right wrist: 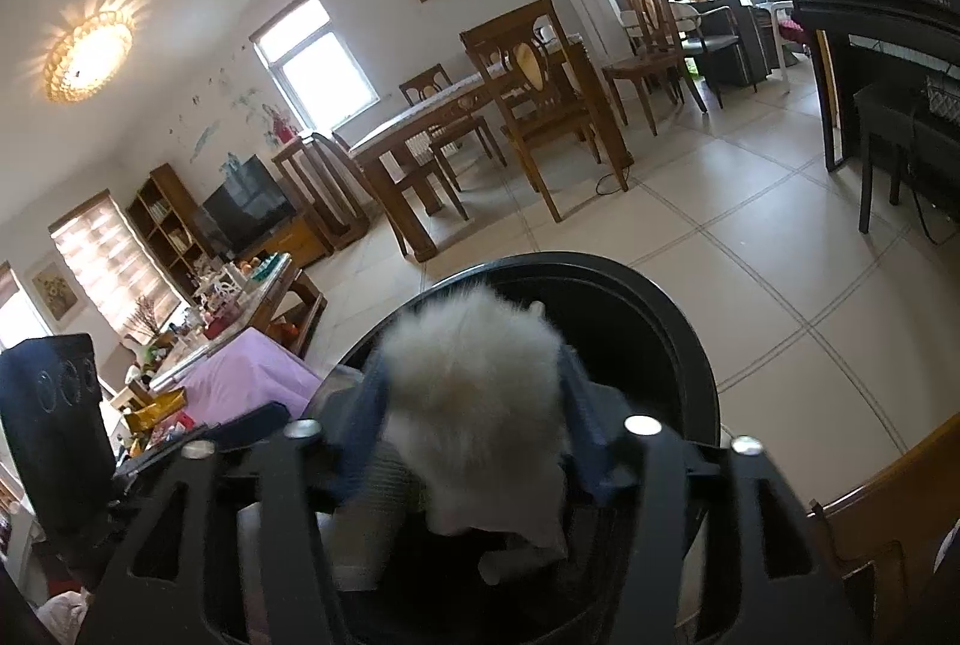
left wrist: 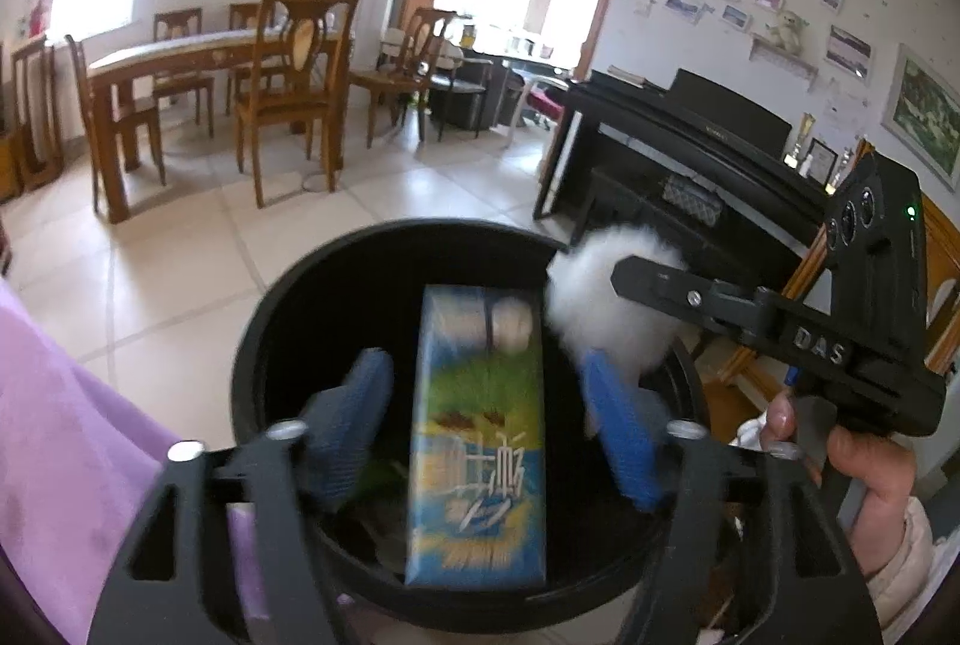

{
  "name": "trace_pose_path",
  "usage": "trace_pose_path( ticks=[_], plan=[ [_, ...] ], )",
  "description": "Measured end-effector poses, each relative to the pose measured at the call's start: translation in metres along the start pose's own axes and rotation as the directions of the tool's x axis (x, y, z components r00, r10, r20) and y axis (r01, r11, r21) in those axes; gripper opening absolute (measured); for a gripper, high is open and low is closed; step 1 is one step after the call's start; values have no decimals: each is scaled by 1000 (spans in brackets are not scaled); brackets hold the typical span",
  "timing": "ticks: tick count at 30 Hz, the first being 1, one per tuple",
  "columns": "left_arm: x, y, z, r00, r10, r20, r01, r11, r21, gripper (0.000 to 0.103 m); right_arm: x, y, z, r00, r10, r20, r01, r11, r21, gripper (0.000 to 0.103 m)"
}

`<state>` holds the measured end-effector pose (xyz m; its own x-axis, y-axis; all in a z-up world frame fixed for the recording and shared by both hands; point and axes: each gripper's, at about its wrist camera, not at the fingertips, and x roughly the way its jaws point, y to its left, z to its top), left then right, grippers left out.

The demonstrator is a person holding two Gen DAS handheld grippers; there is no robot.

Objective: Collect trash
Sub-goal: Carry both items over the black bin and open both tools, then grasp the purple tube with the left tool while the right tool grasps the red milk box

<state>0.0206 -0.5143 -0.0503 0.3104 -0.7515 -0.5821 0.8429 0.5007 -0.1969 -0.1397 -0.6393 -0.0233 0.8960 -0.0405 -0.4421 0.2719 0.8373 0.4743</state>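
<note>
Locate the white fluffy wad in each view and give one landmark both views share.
Left wrist: the wad sits right of centre, over the bin rim, beside the carton.
Right wrist: wad at lower centre, between the right gripper fingers.
Shared landmark: the black bin.

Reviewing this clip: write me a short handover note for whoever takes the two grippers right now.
Left gripper: open, fingers clear of the blue carton, which is blurred, apparently dropping into the black bin.
Right gripper: fingers spread, white fluffy wad between them over the bin; contact unclear.
Done: both items brought to the bin, which already holds some trash.
Left: confirm both land inside, then fetch any remaining trash.
</note>
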Motion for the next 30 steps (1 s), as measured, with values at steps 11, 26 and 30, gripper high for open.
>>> trace_pose_path(
  ticks=[11,26,30],
  plan=[
    [-70,18,-6,996,38,86,-38,999,4,90,-10,36,3,1000,1,3,-1,996,-85,77],
    [-254,173,-70,915,359,184,-296,907,-301,91,40,173,-24,976,140,-166,-180,950,-256,77],
    [-312,223,-100,853,499,155,-409,822,-397,91,68,228,-40,946,204,-253,-277,913,-300,77]
  ],
)
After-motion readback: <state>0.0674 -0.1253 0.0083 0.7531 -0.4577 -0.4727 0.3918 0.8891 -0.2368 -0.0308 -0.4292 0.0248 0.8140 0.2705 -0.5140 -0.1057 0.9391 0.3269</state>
